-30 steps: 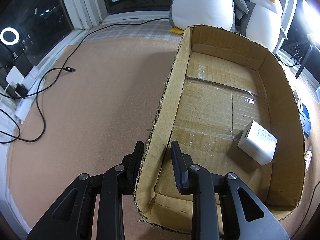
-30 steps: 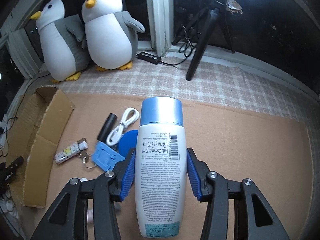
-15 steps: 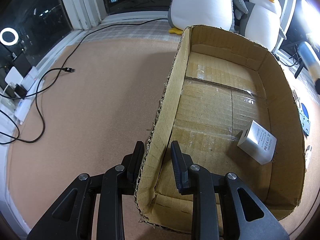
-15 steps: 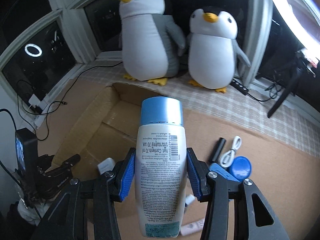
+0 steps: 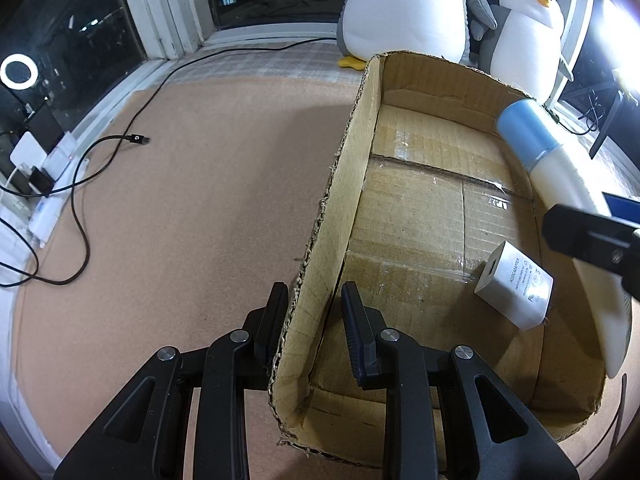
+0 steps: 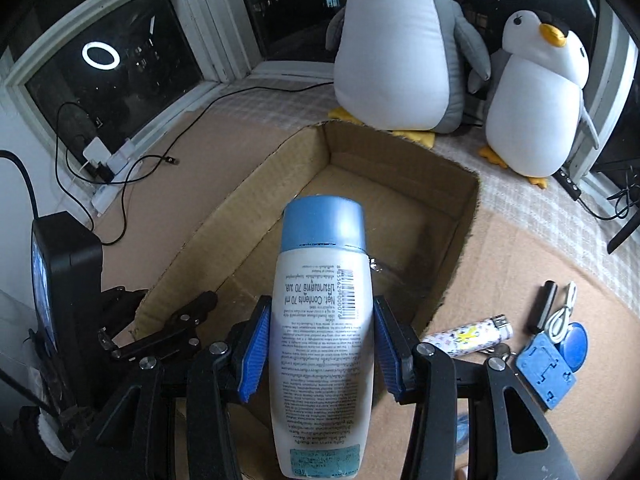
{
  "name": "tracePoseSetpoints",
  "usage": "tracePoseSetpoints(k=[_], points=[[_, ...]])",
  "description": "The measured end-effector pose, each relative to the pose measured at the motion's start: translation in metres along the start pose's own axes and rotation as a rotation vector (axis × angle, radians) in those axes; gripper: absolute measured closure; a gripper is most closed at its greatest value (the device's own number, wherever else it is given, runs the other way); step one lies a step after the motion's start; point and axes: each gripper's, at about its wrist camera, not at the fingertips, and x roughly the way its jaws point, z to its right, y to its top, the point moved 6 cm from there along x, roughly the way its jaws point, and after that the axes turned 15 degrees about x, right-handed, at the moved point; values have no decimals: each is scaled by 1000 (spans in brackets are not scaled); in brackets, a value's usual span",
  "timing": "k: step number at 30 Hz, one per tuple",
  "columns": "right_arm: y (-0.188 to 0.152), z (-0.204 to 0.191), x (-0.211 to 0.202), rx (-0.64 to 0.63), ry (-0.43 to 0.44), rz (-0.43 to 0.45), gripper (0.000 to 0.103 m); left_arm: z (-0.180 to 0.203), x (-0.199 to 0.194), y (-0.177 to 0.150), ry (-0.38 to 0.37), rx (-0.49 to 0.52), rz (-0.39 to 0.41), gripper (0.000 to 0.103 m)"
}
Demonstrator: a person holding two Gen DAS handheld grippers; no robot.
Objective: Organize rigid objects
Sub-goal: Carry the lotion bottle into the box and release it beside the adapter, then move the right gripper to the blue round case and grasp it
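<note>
- Left wrist view: the left gripper (image 5: 314, 306) has its fingers clamped tight on the near side wall of the cardboard box (image 5: 332, 216), one finger outside and one inside. A white adapter (image 5: 514, 290) lies on the box floor, and the bottle (image 5: 560, 184) hangs over the box's right side.
- Right wrist view: the right gripper (image 6: 322, 340) has its blue fingers (image 6: 254, 354) pressed on both sides of the white bottle, blue cap forward, above the box interior. A lighter (image 6: 468, 334) and blue items lie on the counter (image 6: 500, 256) to the right.

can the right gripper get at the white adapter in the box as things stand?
Probably not: the right gripper is shut on the bottle, so its jaws are full. The white adapter lies uncovered on the floor of the box.
</note>
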Motion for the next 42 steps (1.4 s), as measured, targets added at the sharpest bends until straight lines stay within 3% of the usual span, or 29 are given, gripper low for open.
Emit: tracePoseSetpoints(k=[9, 13, 22, 32, 42], points=[[-3, -8, 5, -13, -2, 0, 58, 0, 0, 0, -1, 1, 0, 78], [-2, -8, 0, -21, -1, 21, 42, 0, -1, 0, -1, 1, 0, 78], [-4, 16, -22, 12, -10, 46, 42, 0, -2, -1, 2, 2, 0, 78], [-12, 108, -63, 139, -108, 109, 42, 0, -2, 0, 3, 4, 0, 78], [-10, 214, -60, 277, -254, 119, 42, 0, -2, -1, 5, 5, 0, 78]])
